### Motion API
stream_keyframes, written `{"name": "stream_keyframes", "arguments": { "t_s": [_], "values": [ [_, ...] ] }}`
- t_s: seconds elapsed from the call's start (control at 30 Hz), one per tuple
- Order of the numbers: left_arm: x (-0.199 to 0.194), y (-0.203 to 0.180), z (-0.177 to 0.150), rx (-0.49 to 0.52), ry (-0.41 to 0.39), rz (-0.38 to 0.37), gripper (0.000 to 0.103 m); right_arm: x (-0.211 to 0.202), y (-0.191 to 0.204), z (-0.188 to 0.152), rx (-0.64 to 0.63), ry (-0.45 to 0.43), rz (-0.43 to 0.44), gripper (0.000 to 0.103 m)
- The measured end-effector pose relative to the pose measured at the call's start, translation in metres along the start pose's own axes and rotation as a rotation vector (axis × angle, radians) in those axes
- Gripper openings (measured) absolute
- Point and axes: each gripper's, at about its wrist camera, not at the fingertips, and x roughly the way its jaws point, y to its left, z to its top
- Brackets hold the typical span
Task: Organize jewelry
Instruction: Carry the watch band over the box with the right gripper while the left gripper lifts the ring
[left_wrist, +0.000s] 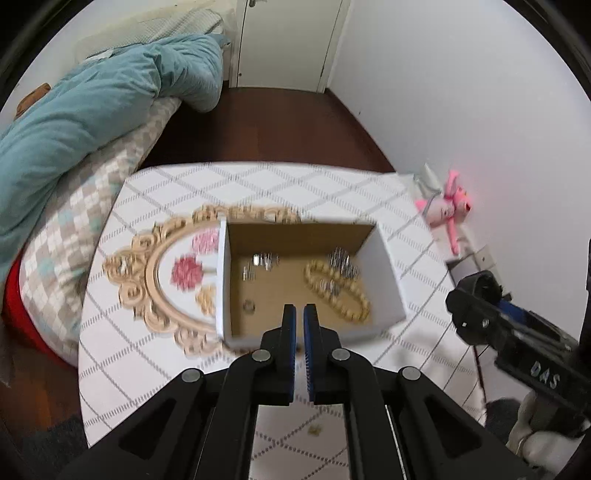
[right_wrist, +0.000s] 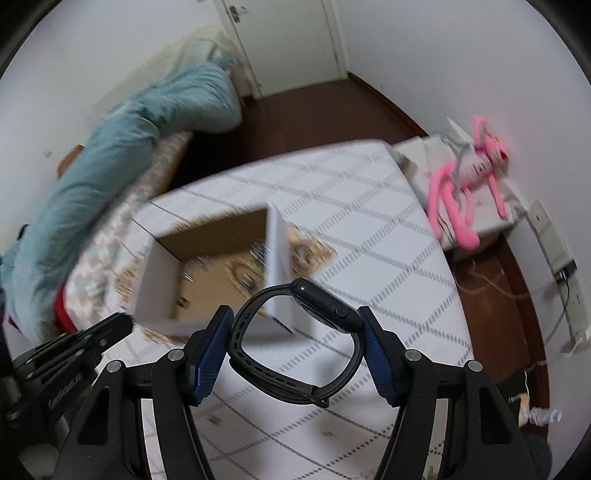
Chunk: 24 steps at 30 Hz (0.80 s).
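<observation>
The right gripper holds the black watch between its jaws, near the box — ready to drop in. The left gripper waits — jaws almost closed, empty.

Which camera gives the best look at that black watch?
The right wrist view: the watch sits large and centered between the right gripper fingers, band and case visible. The left wrist view shows only that gripper's body, not the watch.
</observation>
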Motion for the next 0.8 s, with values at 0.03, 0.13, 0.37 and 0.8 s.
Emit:
{"name": "stream_keyframes", "arguments": {
  "t_s": [0.03,0.13,0.37,0.8],
  "values": [
    [0.0,0.002,0.009,-0.002,-0.005,-0.003,0.002,-0.001,0.005,0.008,-0.009,-0.005,0.016,0.069],
    [0.008,0.008,0.029,-0.005,0.003,0.004,0.002,0.005,0.02,0.028,-0.039,0.001,0.047,0.069],
    [0.011,0.024,0.021,-0.041,0.031,0.016,0.006,0.02,0.029,0.042,-0.068,0.021,0.057,0.069],
    [0.06,0.004,-0.078,0.01,0.122,0.16,0.057,0.024,-0.022,-0.033,0.034,0.076,-0.024,0.069]
  ]
}}
